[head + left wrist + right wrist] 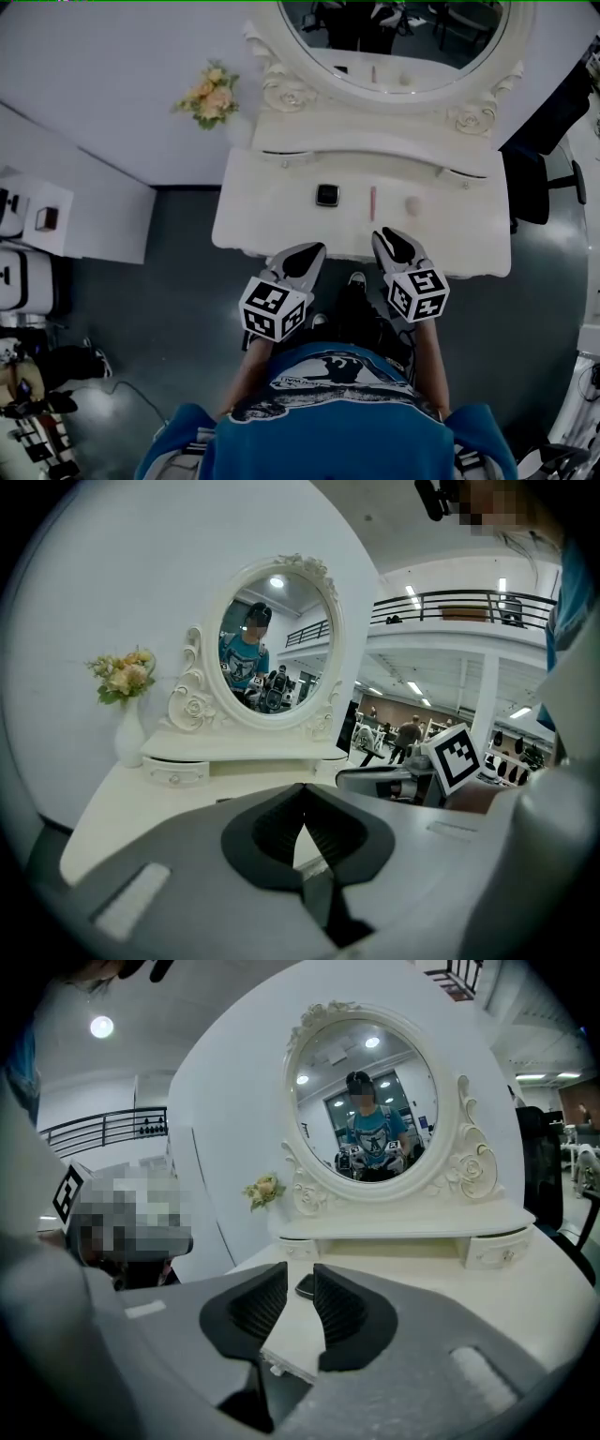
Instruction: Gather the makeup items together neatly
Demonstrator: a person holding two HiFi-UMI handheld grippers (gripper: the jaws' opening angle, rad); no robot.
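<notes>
On the white dressing table (272,211) lie a black square compact (327,195), a thin pink stick (372,202) and a small pale pink puff (412,205), spaced in a row. Both grippers hover over the table's front edge, short of the items. My left gripper (314,250) is shut, its tips touching with nothing between them (302,789). My right gripper (384,235) stands just in front of the stick, its jaws a narrow gap apart and empty (300,1275). In the right gripper view the compact (305,1285) shows through that gap, farther off on the table.
An oval mirror (403,37) on a raised shelf with small drawers (375,141) backs the table. A vase of flowers (211,94) stands at the back left. A black chair (534,178) is to the right, and white cabinets (37,216) stand on the floor to the left.
</notes>
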